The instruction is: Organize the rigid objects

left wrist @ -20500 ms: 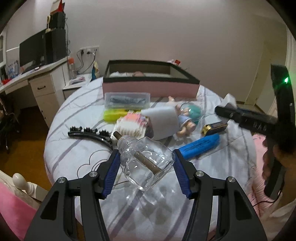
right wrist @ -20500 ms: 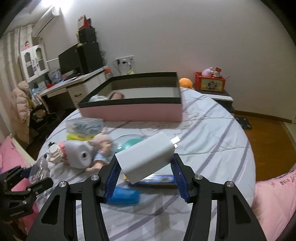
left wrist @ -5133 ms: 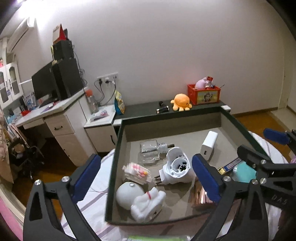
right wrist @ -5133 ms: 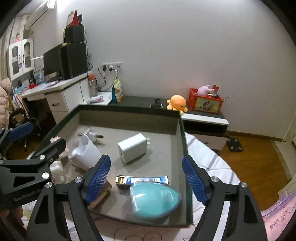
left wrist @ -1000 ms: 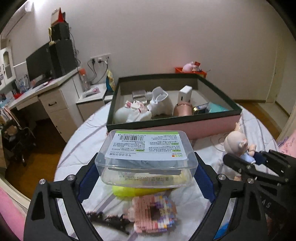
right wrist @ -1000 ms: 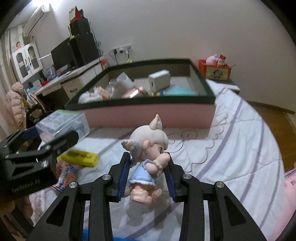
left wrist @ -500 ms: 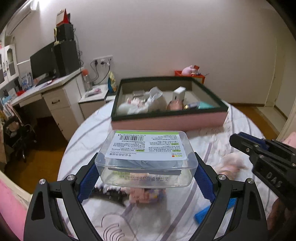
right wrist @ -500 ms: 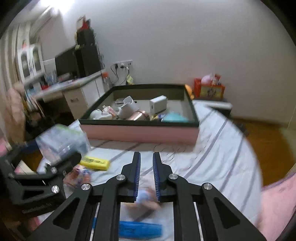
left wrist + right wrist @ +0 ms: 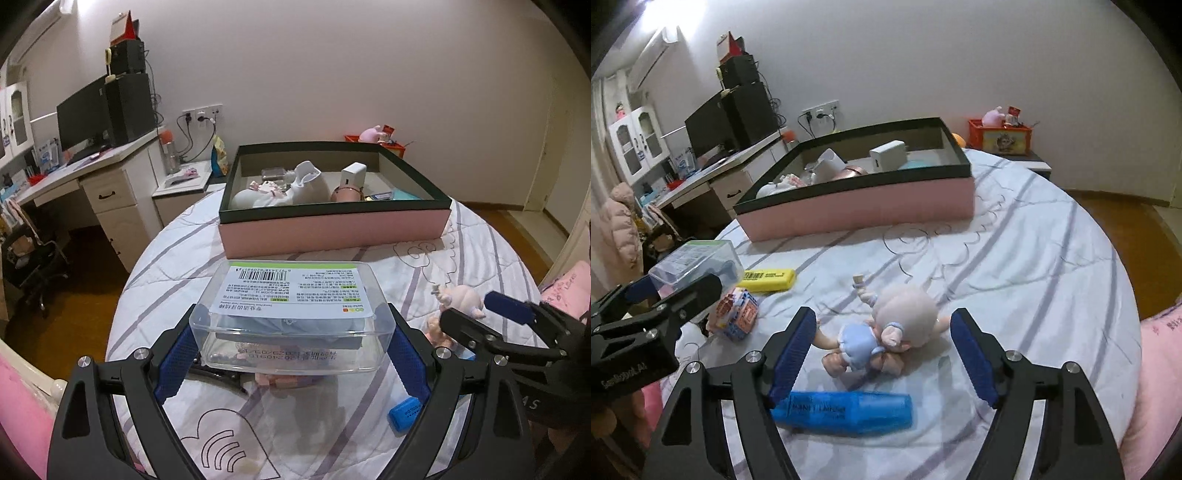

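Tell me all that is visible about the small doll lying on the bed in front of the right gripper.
The doll is a small figure that looks like hard plastic, with a big pale pink head, a light blue outfit and bare skin-coloured limbs. It lies on its side on the striped white bedspread, head away from the camera, one arm raised. The right gripper is open around it, and its blue pads do not touch it. A blue marker lies just in front of it. Its face is hidden.

hidden: comb (image 9: 218, 373) under clear case (image 9: 291, 317) | blurred: doll (image 9: 886, 332)
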A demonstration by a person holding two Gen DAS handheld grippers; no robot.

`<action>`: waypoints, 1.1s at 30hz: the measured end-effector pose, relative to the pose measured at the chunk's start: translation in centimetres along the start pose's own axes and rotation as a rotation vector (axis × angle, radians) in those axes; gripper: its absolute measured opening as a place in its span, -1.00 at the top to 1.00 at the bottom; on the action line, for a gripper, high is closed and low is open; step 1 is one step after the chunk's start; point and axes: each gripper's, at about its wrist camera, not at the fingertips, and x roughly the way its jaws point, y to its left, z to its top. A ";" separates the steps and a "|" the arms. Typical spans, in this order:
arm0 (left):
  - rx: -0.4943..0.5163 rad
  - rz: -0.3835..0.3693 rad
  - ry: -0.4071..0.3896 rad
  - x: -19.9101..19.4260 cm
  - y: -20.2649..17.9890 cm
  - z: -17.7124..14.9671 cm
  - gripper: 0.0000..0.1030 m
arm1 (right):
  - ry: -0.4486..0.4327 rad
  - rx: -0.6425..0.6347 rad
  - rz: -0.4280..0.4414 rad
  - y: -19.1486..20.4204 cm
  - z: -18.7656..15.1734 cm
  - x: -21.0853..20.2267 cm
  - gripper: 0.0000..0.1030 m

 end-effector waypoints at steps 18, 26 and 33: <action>0.023 0.000 0.008 0.5 0.1 0.1 -0.81 | 0.072 0.045 0.042 -0.6 -0.4 3.0 -0.55; 0.014 -0.007 0.006 0.6 -0.1 0.1 -0.81 | 0.068 -0.032 0.053 0.4 0.2 2.9 -0.08; 0.004 0.001 -0.005 0.0 0.2 0.0 -0.81 | 0.034 -0.053 0.044 0.6 0.6 2.3 0.27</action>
